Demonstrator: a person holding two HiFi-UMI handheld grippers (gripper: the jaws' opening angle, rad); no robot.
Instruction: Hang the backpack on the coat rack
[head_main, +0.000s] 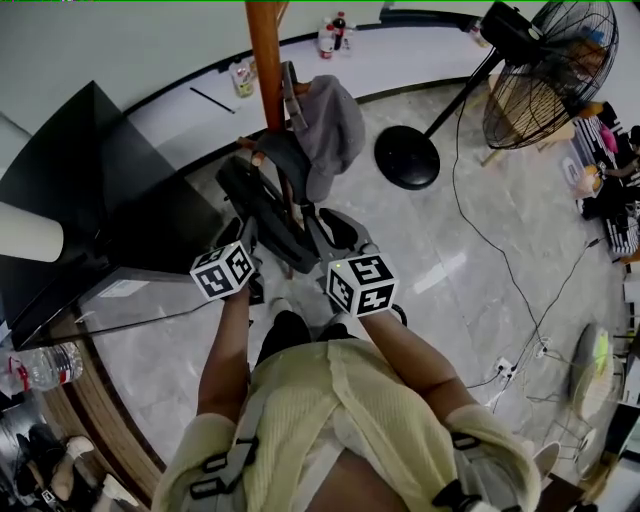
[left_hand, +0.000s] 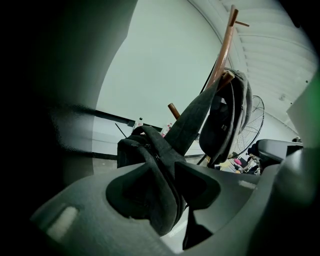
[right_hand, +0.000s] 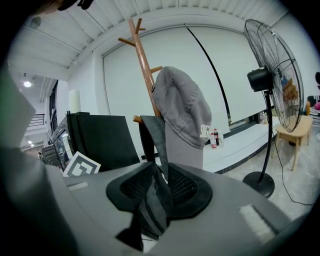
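Grey backpack (head_main: 328, 130) hung on a wooden coat rack (head_main: 266, 60), with the release step in hand.

At left, the left gripper (left_hand: 172, 182) is shown with jaws wide, the left strap (left_hand: 150, 150) lying loose between them. At centre, the backpack appears hooked on a peg. At right, the right strap (right_hand: 156, 132) is pinched by the right gripper (right_hand: 161, 187). Hanging is judged nearly done; letting that strap go and drawing both grippers clear is called for next.

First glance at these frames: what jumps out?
The grey backpack draped against the wooden coat rack, top centre of the head view, catches the eye first. Just below it, the right gripper is shut on a dark strap that runs up to the backpack. The big black floor fan stands at upper right.
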